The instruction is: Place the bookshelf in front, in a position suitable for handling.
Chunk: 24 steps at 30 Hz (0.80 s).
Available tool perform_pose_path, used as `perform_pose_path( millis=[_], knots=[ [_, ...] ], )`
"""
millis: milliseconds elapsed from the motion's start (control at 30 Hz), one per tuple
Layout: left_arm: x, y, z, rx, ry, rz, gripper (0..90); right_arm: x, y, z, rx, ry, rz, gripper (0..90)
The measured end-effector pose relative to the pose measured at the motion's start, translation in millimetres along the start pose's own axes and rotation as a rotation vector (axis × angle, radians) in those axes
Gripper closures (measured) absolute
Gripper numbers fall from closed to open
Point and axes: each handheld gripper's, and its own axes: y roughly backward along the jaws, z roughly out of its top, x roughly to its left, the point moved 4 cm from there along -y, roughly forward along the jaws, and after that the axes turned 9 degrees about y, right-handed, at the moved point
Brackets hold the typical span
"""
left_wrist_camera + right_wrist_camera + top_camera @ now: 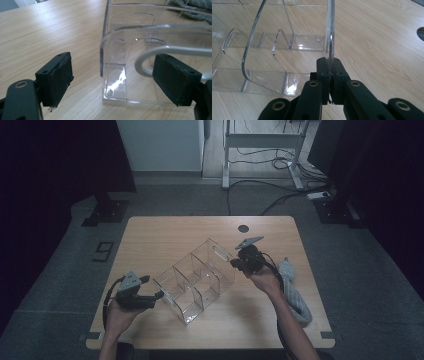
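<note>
A clear acrylic organizer point(196, 279) with several compartments lies slantwise on the middle of the wooden table point(165, 232). My right gripper point(234, 264) is at its right end, shut on the thin edge of the end wall; in the right gripper view the gripper point(331, 72) pinches that wall of the organizer point(269, 50) from both sides. My left gripper point(159, 296) is at the organizer's left end, open. In the left gripper view the gripper point(112, 80) has its wide-apart pads point(58, 80) straddling a corner of the organizer point(120, 50) without touching it.
A grey knitted cloth point(295, 291) lies along the table's right side, behind my right hand, and its edge shows as grey cloth point(195, 6) past the organizer. A round cable hole point(243, 228) sits near the far edge. A white cable point(180, 50) shows through the acrylic.
</note>
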Motion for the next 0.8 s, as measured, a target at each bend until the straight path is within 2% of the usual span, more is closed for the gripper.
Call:
perform_pose_path(
  millis=[100,267,467,667,800],
  knots=[
    [-0.3,-1.1,-0.9,-0.003,-0.001,-0.003,18.0,3.1,-1.2,1.8,0.000,0.006,0.007,86.7],
    [-3.6,-1.4,-2.1,0.003,-0.036,0.002,24.3,6.9,-3.3,5.1,0.002,0.016,0.013,86.7],
    [-9.5,0.2,-2.9,0.019,-0.063,-0.026,43.3,6.5,-5.8,7.5,-0.001,0.028,0.019,86.5],
    [-9.9,1.1,-3.7,0.015,-0.050,-0.011,44.1,6.5,-7.9,10.4,0.003,0.045,0.015,85.5],
    [-10.5,1.3,-4.5,0.010,-0.044,-0.006,44.4,7.5,-4.0,11.3,-0.017,0.060,0.026,73.0]
  ],
)
